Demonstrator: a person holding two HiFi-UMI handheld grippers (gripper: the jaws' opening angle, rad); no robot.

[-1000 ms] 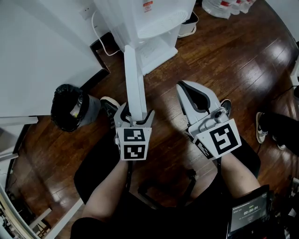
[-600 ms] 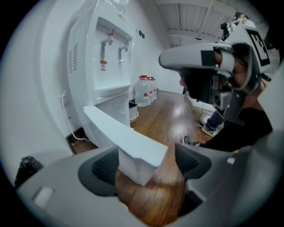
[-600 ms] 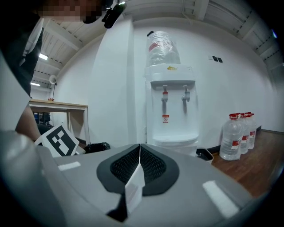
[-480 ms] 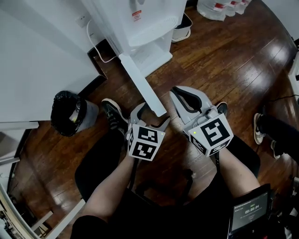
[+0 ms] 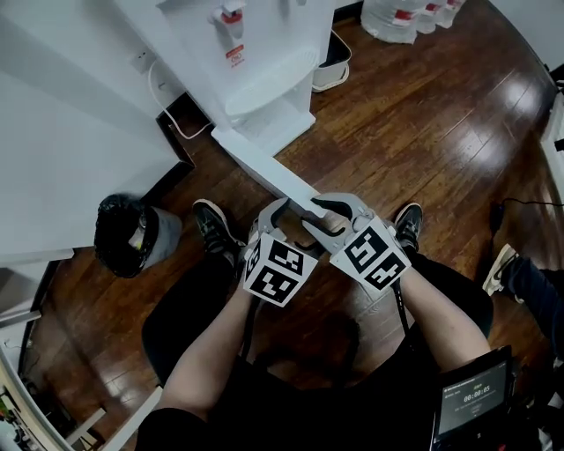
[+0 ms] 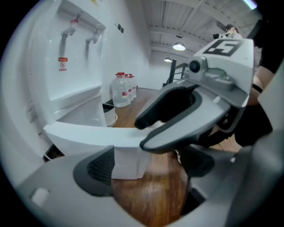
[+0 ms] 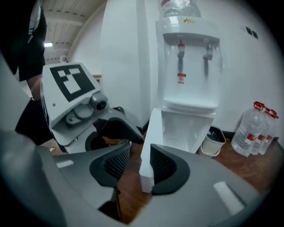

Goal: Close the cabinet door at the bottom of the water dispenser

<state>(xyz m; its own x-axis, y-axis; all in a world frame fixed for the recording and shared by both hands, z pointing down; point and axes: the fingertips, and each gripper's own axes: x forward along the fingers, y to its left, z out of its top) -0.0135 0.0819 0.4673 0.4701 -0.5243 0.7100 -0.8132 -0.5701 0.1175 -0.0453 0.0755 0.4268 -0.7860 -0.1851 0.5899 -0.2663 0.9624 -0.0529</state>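
The white water dispenser (image 5: 256,62) stands at the top of the head view. Its bottom cabinet door (image 5: 264,163) is swung open and juts toward me. Both grippers meet at the door's free edge. My left gripper (image 5: 291,216) has its jaws opening wide, and the door's end (image 6: 128,157) sits between them, clear of the pads. My right gripper (image 5: 322,216) straddles the same edge from the other side with its jaws opening. In the right gripper view the door (image 7: 148,146) rests beside the right pad (image 7: 162,166), with a gap to the left pad.
A black trash bin (image 5: 123,233) stands by the white wall at left. A small white bin (image 5: 330,62) and water bottles (image 5: 405,13) lie beyond the dispenser. My shoes (image 5: 211,225) flank the grippers on the wood floor. Another person's shoe (image 5: 507,260) is at right.
The door has swung rightward from pointing straight at me. My left gripper moved right with its edge and widened. My right gripper dropped to the edge and its shut jaws parted.
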